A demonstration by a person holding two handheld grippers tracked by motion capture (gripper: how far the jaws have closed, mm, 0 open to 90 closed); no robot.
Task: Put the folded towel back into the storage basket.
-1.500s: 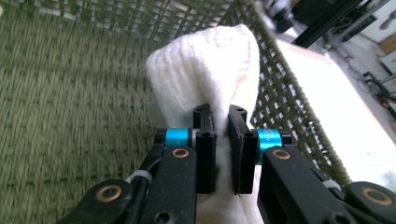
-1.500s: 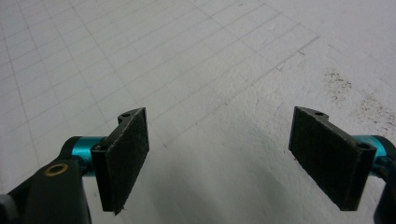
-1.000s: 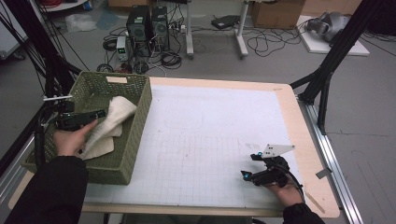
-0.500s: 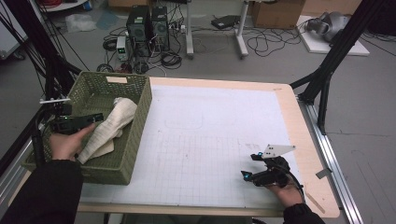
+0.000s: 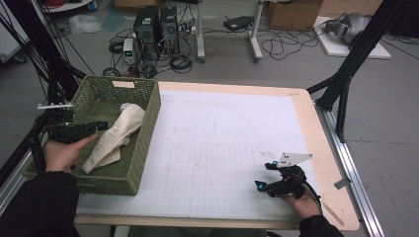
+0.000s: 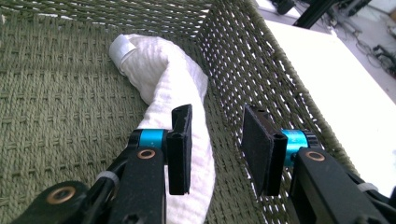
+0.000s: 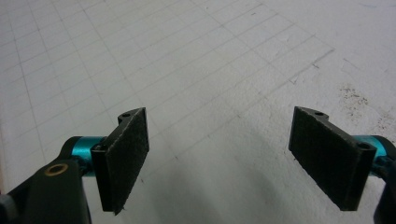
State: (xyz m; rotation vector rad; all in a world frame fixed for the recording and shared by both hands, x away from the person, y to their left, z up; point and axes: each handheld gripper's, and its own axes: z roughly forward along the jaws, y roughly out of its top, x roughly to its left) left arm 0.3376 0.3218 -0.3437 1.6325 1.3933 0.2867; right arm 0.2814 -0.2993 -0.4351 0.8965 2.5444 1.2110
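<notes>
Left gripper (image 6: pixel 217 149) fingers, just closing, stand spread beside the towel (image 6: pixel 173 88) (inside the basket (image 5: pixel 143 143)); right gripper's (image 7: pixel 229 158) spread.

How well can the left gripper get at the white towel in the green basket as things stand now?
Probably yes. The left gripper is already inside the basket, its jaws apart and just closing, with nothing between them. The white towel lies beside one pad, near the basket wall, which may crowd the other jaw.

A white towel (image 5: pixel 114 138) — rumpled, stretched out lengthwise — lies in the green woven basket (image 5: pixel 143 143), leaning against its right wall.
</notes>
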